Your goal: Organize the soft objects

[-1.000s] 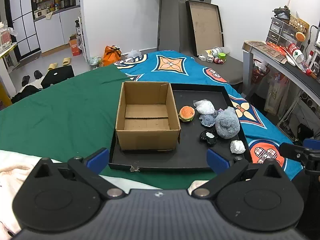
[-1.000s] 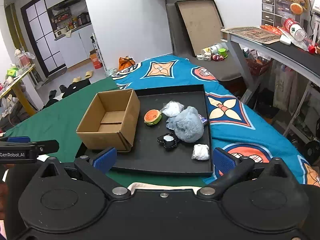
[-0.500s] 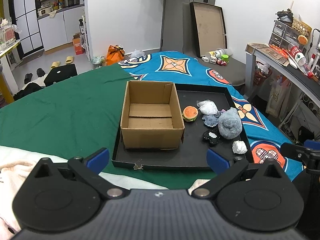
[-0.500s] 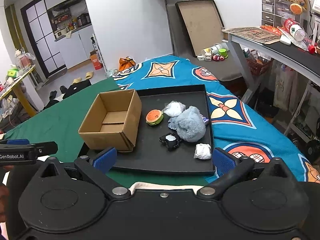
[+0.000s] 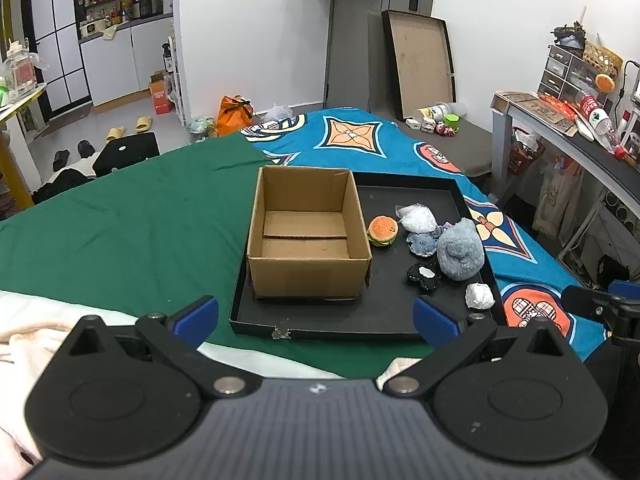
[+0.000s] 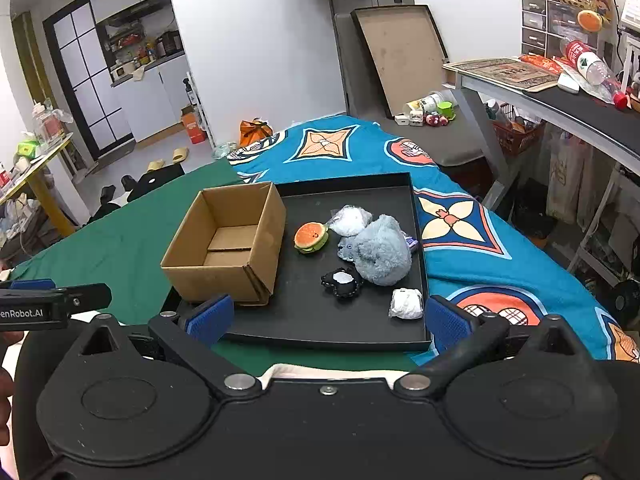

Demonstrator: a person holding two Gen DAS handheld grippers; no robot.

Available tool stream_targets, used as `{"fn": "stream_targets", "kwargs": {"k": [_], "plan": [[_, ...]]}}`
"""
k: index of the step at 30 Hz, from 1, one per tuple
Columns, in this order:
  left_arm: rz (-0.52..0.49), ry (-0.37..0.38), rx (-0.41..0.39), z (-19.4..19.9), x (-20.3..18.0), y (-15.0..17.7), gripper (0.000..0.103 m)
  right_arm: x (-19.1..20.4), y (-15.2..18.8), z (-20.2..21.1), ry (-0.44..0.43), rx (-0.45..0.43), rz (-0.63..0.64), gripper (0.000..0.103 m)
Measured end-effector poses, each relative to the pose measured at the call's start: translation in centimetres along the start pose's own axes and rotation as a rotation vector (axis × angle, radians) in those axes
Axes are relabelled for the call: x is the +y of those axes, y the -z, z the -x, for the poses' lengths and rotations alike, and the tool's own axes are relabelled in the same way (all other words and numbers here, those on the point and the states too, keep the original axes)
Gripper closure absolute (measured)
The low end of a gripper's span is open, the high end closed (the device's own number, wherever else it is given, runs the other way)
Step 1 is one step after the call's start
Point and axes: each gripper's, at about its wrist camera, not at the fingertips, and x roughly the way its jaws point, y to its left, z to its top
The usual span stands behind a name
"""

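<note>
An open, empty cardboard box (image 5: 308, 236) (image 6: 228, 244) stands on the left part of a black tray (image 5: 384, 312) (image 6: 352, 332). To its right on the tray lie a burger toy (image 5: 383, 230) (image 6: 311, 237), a white bagged lump (image 5: 418, 218) (image 6: 351, 220), a grey-blue plush (image 5: 460, 254) (image 6: 382, 256), a small blue toy (image 5: 422, 242), a black-and-white toy (image 5: 423, 274) (image 6: 342, 281) and a white wad (image 5: 479, 296) (image 6: 406, 304). My left gripper (image 5: 316, 318) is open and empty, short of the tray's near edge. My right gripper (image 6: 328, 318) is open and empty, also short of it.
The tray lies on a bed with a green cloth (image 5: 132, 224) at left and a blue patterned cloth (image 5: 400, 148) at right. A desk (image 6: 560, 96) with clutter stands at the right. A pale blanket (image 5: 24, 320) lies near me.
Both grippers have drawn back and risen slightly; the tray and box look a little farther off. Nothing on the tray has moved.
</note>
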Motion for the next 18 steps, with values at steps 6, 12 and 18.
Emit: {"fn": "stream_targets", "kwargs": {"k": [6, 12, 18], "plan": [[0.003, -0.017, -0.014, 0.3, 0.1, -0.1, 0.0, -0.1, 0.0, 0.2, 0.005, -0.007, -0.001, 0.0], [0.004, -0.021, -0.016, 0.1, 0.2, 0.1, 0.0, -0.5, 0.0, 0.1, 0.004, -0.014, -0.011, 0.0], [0.012, -0.036, -0.009, -0.7, 0.7, 0.2, 0.0, -0.8, -0.3, -1.0, -0.014, -0.003, -0.009, 0.0]]}}
